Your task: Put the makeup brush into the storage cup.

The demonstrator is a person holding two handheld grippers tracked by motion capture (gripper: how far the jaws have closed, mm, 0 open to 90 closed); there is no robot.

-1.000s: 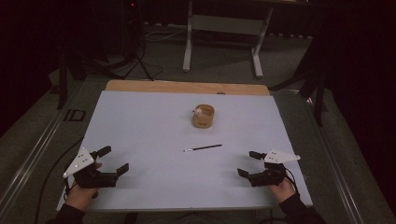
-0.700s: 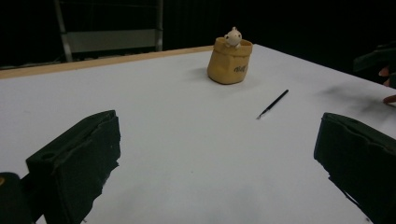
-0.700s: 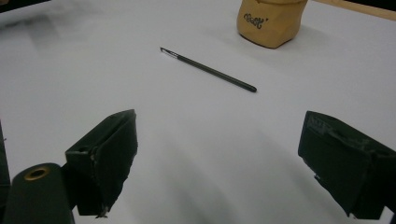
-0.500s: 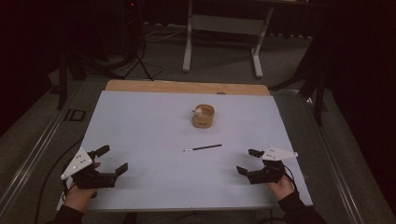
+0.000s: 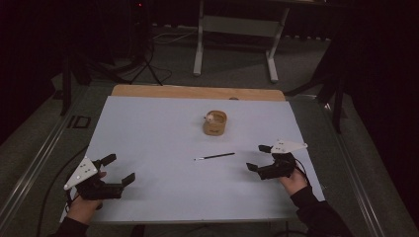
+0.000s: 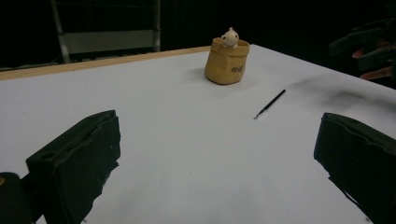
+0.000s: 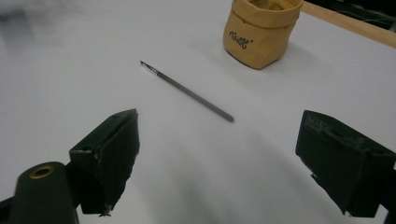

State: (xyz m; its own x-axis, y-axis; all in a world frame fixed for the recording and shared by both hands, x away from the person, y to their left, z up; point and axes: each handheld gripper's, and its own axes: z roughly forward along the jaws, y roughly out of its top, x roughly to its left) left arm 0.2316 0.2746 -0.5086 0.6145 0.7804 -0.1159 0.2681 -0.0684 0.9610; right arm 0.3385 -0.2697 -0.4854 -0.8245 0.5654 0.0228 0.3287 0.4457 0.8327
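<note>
A small tan paper-like pouch (image 5: 215, 123) (image 6: 227, 62) (image 7: 260, 31) stands upright past the middle of the white table (image 5: 158, 133), with a little white figure (image 6: 229, 36) at its rim. A thin dark stick (image 5: 215, 157) (image 6: 270, 103) (image 7: 187, 91) with a pale tip lies flat in front of the pouch. My left gripper (image 5: 117, 169) (image 6: 215, 158) is open near the front left corner, nothing between its jaws. My right gripper (image 5: 258, 158) (image 7: 219, 158) is open at the front right, a short way right of the stick, jaws wide and empty.
A wooden strip (image 5: 197, 92) runs along the table's far edge. Beyond it stands a grey metal frame (image 5: 236, 29) on the dark floor. Cables (image 5: 143, 69) trail at the back left. A metal rail (image 5: 34, 163) runs along the table's left side.
My right gripper has shifted slightly left toward the stick. My left gripper has drifted a little toward the front edge. The pouch and stick have not moved.
</note>
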